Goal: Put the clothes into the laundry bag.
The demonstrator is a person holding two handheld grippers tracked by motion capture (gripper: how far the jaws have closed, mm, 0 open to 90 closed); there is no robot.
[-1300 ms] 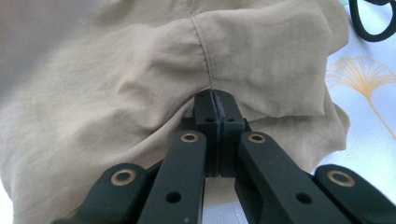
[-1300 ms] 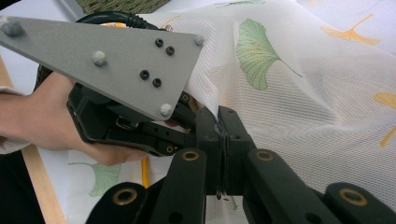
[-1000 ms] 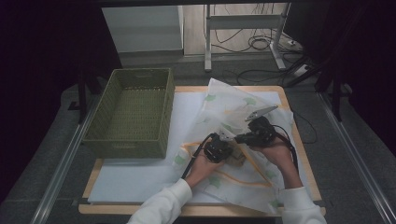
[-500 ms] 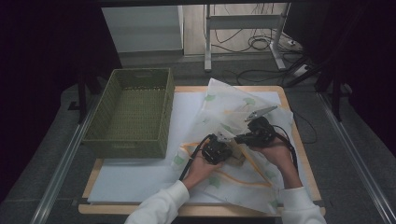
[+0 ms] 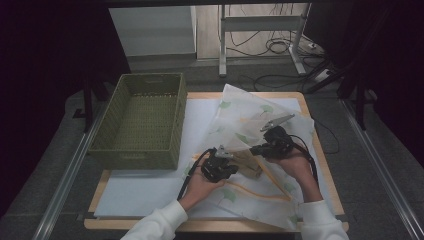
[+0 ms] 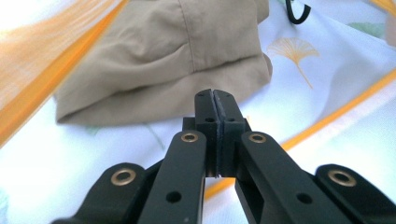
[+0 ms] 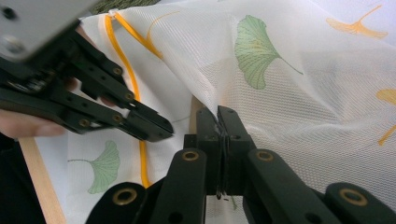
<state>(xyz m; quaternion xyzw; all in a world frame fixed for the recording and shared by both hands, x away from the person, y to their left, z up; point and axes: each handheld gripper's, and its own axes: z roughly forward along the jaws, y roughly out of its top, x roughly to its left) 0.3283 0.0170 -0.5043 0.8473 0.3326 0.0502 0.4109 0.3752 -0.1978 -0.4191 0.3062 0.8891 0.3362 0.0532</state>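
A white mesh bag (image 5: 250, 117) printed with ginkgo leaves and edged in orange lies across the right half of the table. My right gripper (image 5: 255, 149) is shut on a fold of the mesh bag (image 7: 299, 88) and holds it lifted like a flap; its jaws (image 7: 219, 119) pinch the fabric edge. Under that flap lies a folded khaki garment (image 5: 249, 163), which also fills the top of the left gripper view (image 6: 177, 51). My left gripper (image 5: 234, 169) is shut with nothing in it (image 6: 215, 100), a short way in front of the garment. It also appears at the left of the right gripper view (image 7: 156, 129).
An empty green woven basket (image 5: 140, 120) stands at the table's left. A white sheet (image 5: 150, 185) covers the wooden board (image 5: 327, 170). Cables trail from both grippers toward the person's hands.
My left gripper has drawn back to the left and toward the person, away from the khaki garment, still shut. The right gripper keeps holding the mesh in the same place.
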